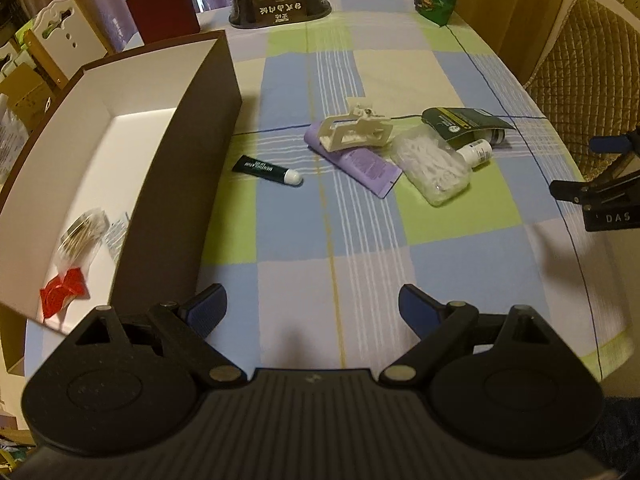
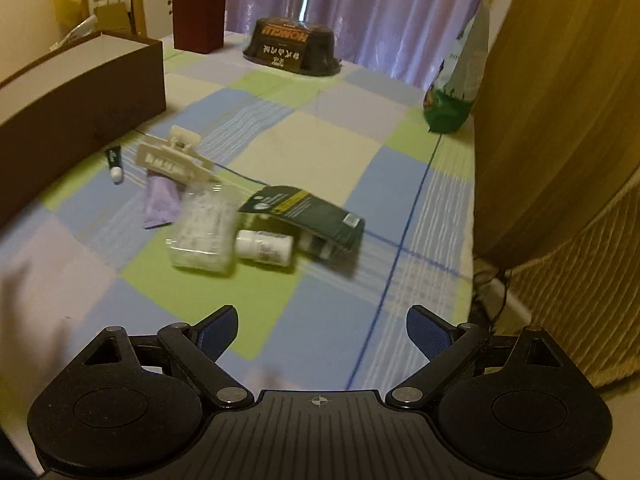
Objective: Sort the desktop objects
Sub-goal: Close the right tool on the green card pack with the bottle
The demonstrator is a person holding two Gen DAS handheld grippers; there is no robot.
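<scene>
- Both grippers, left gripper [image 1: 312,308] and right gripper [image 2: 320,332], hang released, holding nothing.
- Loose items, like the green tube [image 1: 269,170], lie beside the box [image 1: 208,128].
- Next, I judge: grasp one, carry it boxward.

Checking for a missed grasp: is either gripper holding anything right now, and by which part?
Nothing is held. The left gripper and the right gripper are both open and empty above the checked tablecloth.

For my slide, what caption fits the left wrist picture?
Open left hand-held gripper faces a small green tube beside the brown box on the checked tablecloth.
</scene>
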